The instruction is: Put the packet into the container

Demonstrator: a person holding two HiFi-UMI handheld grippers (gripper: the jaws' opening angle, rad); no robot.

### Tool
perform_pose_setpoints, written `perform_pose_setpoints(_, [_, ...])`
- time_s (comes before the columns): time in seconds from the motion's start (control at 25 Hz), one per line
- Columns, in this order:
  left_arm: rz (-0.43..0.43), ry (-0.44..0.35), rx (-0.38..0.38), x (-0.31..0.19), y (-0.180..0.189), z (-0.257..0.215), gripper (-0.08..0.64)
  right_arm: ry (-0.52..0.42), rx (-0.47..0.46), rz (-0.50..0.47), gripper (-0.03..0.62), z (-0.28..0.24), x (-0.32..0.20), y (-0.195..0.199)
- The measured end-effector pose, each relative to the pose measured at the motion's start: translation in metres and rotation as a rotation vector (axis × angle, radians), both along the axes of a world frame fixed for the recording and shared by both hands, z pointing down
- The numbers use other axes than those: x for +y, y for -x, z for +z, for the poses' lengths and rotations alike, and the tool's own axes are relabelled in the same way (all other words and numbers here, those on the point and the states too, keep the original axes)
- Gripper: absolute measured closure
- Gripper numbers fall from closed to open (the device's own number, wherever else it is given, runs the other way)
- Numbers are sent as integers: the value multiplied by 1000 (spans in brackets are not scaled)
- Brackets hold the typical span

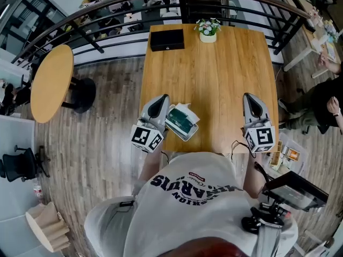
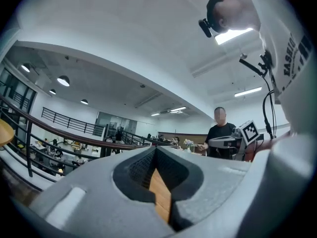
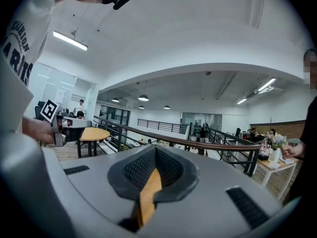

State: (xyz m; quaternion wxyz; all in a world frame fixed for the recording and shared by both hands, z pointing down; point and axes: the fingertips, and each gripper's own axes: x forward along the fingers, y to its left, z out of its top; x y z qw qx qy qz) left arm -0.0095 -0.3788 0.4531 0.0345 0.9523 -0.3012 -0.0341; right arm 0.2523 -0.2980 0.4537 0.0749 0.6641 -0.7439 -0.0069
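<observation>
Now left claw [image 1: 161, 100] & right claw [image 1: 250, 97] both narrow, jaws together, holding nothing. Green packet [image 1: 181, 121] lies just right of left claw, well left of right claw, by the surface's [image 1: 214, 74] near edge. Risk: approaching w/ jaws closed could nudge it off; slick wrap may slip.

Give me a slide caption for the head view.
Packet lies beside the shut left gripper; black container across the table.

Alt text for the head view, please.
A person holds the left gripper and right gripper, both shut, over a wooden table. A green packet lies beside the left one; a black box sits at the far edge.
</observation>
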Motion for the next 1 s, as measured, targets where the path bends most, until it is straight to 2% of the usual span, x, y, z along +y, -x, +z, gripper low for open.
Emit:
perform_pose_setpoints(0.16, [25,-32,-17,1,-2,1,558,12,-13,79,586,6,10,-1])
perform_pose_setpoints(0.32, [34,-38,1,4,2,9,558,23,-46,109,586,14,23,6])
perform_pose_setpoints(0.52, [-26,14,41,14,31,22,558,30,-17,120,586,10,42,11])
perform_pose_setpoints(0.8, [-40,-39,54,77,56,6,558,-23,-9,90,586,-3,93,38])
perform_pose_setpoints(1.0, [-37,-56,36,169,63,7,558,-60,-12,60,586,-4,179,62])
